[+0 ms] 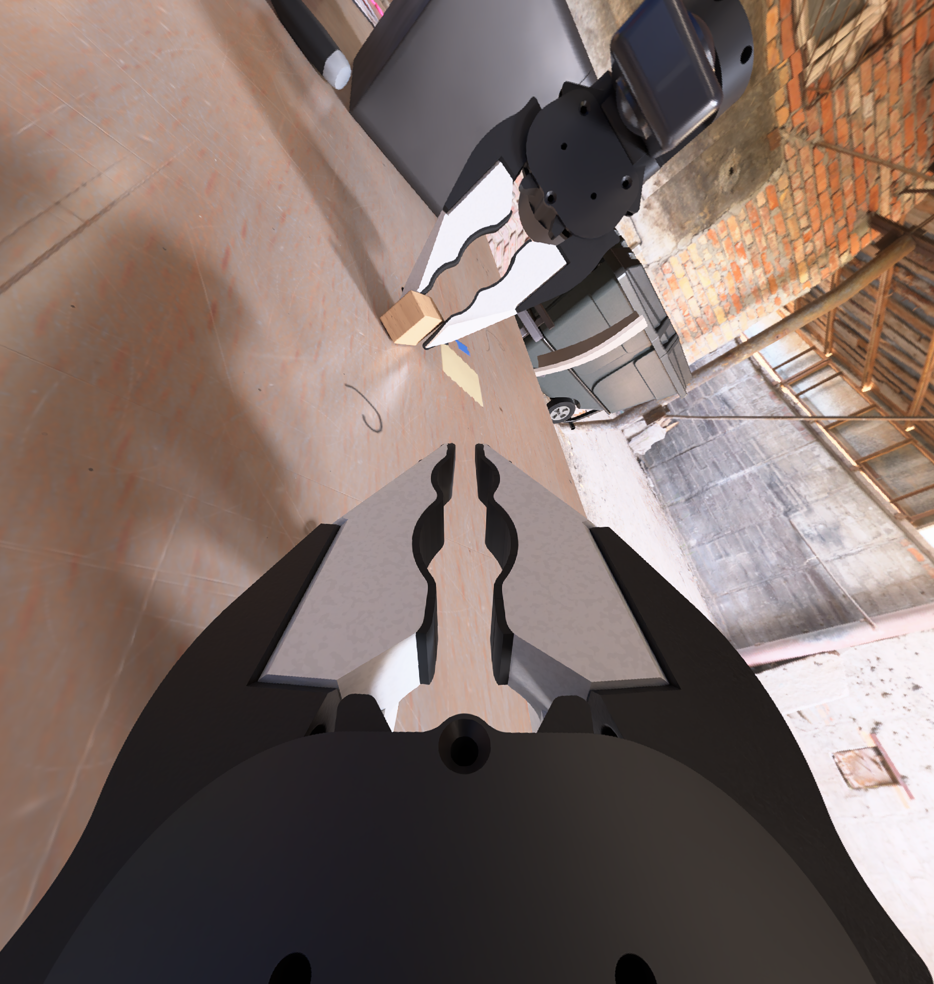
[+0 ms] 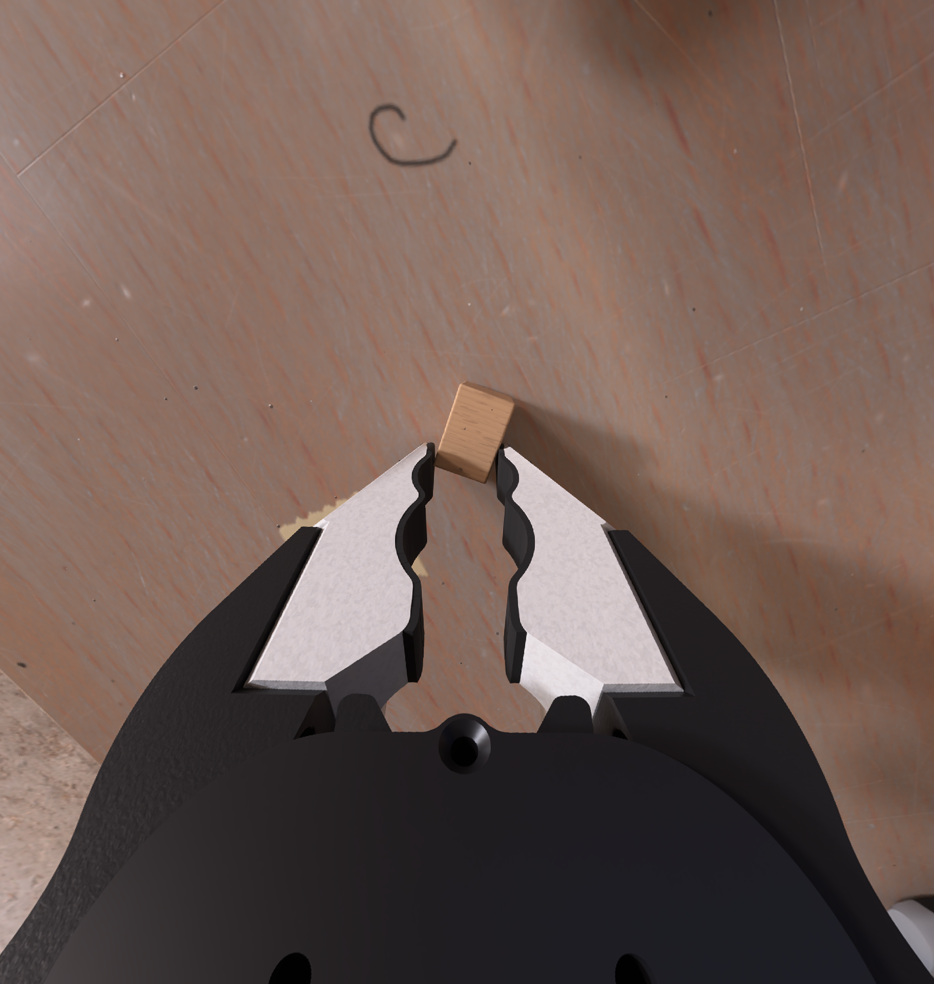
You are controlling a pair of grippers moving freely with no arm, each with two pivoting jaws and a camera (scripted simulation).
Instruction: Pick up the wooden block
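Observation:
The wooden block (image 2: 475, 432) is a small light-brown cube that rests on the scratched wooden table (image 2: 667, 266). My right gripper (image 2: 465, 452) has its two fingertips against the near end of the block, one on each side, and holds it only at the very tips. From the left wrist view, the block (image 1: 408, 319) sits between the right gripper's (image 1: 422, 318) white fingers, still low at the table. My left gripper (image 1: 464, 448) hovers well short of the block, its jaws nearly together with only a narrow gap and nothing between them.
A grey box (image 1: 454, 96) and a black cylinder with a white cap (image 1: 321, 48) lie beyond the block. A yellow paper scrap (image 1: 462, 378) lies near the table's right edge (image 1: 555, 426). A pen scribble (image 2: 408, 136) marks the table.

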